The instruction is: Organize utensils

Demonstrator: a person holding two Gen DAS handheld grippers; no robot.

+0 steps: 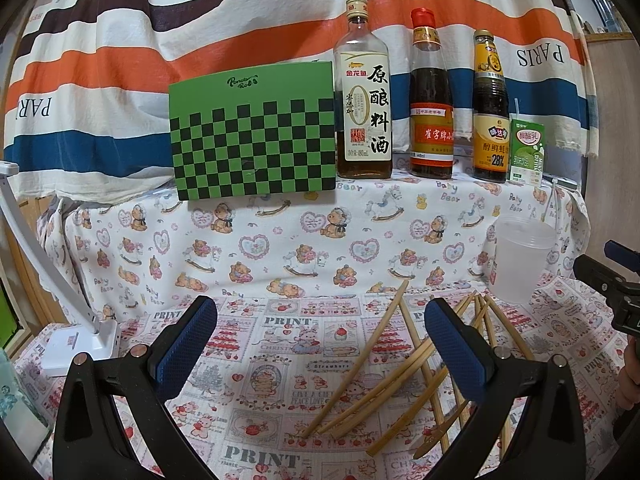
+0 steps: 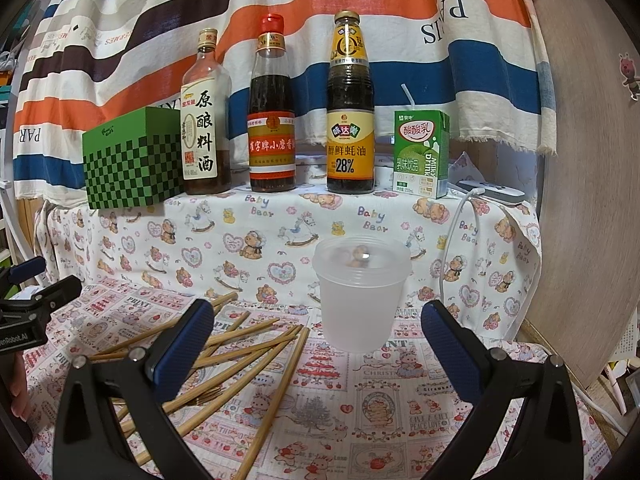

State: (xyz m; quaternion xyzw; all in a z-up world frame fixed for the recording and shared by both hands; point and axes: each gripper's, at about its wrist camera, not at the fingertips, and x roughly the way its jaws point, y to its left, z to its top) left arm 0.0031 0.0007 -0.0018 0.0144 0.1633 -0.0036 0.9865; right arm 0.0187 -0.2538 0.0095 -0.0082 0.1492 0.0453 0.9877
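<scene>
Showing white lamp base [image 1: 78,344] only left view; power bank [image 2: 494,192] only right.

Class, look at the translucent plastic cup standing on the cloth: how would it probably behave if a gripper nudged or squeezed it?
The plastic cup looks thin-walled and empty, so it is probably light and would slide or tip at a nudge. Its walls would likely flex under a hard squeeze. It stands upright, clear of the chopsticks.

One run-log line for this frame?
left gripper: open, empty | right gripper: open, empty | chopsticks: scattered on cloth | plastic cup: upright, empty
</scene>
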